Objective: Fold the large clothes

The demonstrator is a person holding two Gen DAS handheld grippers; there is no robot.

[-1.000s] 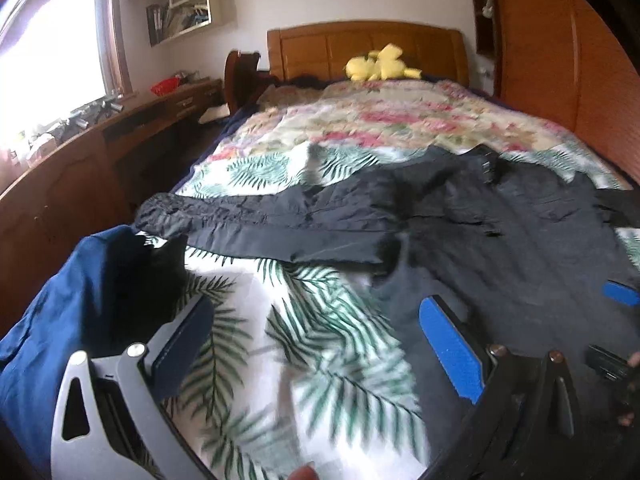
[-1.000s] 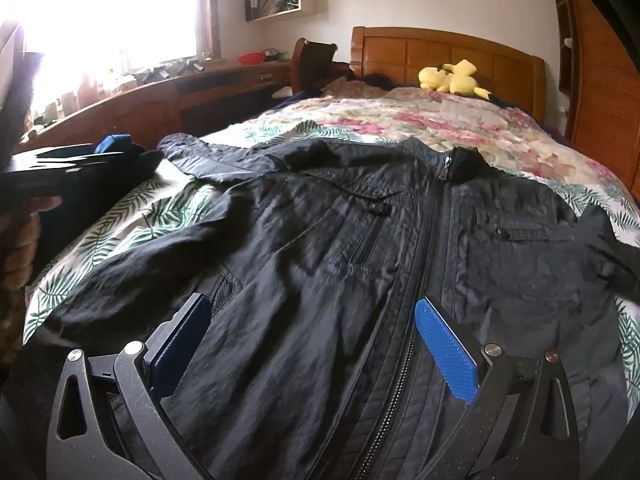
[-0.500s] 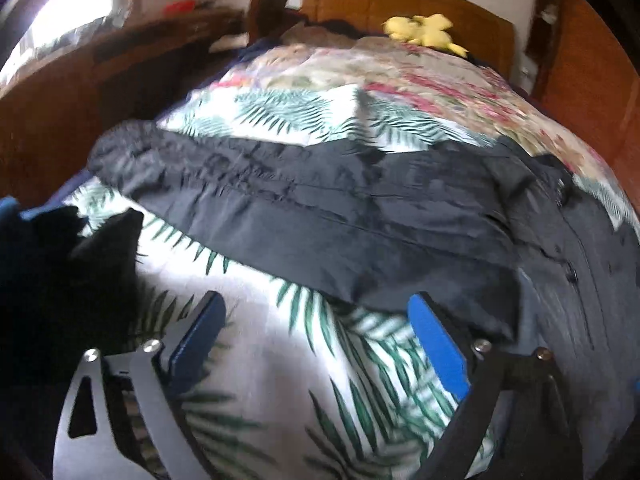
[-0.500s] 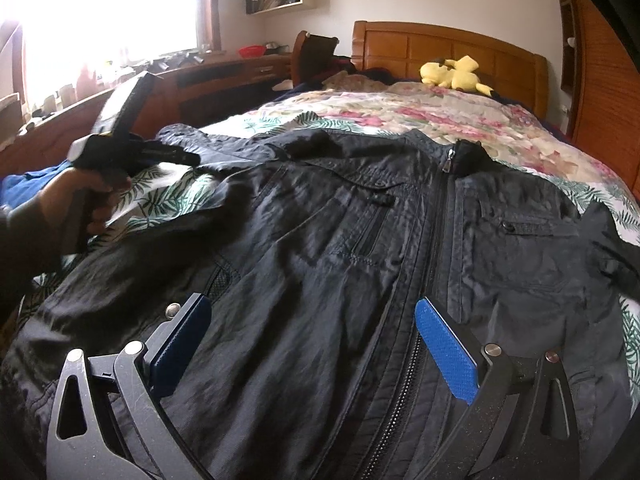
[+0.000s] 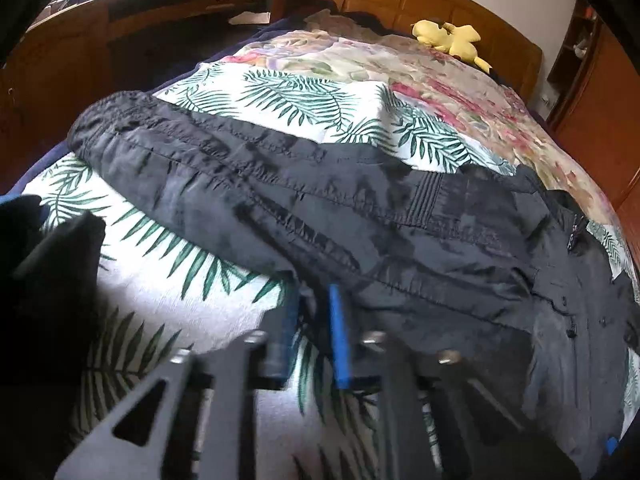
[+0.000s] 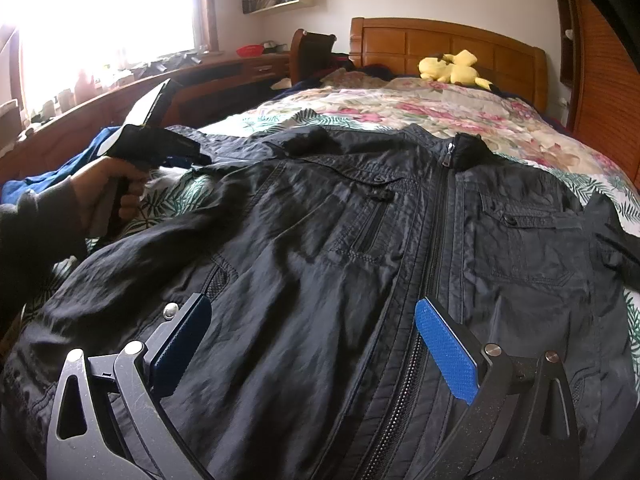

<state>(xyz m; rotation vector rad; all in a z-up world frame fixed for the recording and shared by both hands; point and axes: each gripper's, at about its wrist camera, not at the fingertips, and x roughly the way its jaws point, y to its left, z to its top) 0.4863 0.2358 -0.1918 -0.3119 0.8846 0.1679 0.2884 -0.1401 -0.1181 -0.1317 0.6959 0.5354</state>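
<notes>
A black zip-up jacket (image 6: 360,240) lies front-up and spread on the bed. Its left sleeve (image 5: 280,200) stretches across the palm-leaf quilt (image 5: 160,312) in the left wrist view. My left gripper (image 5: 313,304) sits at the sleeve's near edge. Its blue pads (image 5: 338,332) are closing to a narrow gap, with a fold of the dark sleeve edge pinched at their tips. The right wrist view shows a hand (image 6: 108,192) holding that gripper (image 6: 196,158) at the sleeve. My right gripper (image 6: 312,304) stands open low over the jacket's front beside the zip, holding nothing.
A yellow plush toy (image 6: 452,68) lies by the wooden headboard (image 6: 440,44). A wooden desk (image 6: 200,80) runs under the window on the left. Blue cloth (image 6: 80,160) is heaped at the bed's left edge. A wooden wardrobe (image 6: 600,80) stands on the right.
My left gripper travelled forward and down to the sleeve's near edge, rolled, and its jaws went from wide open to nearly closed on the cloth. The right gripper kept still.
</notes>
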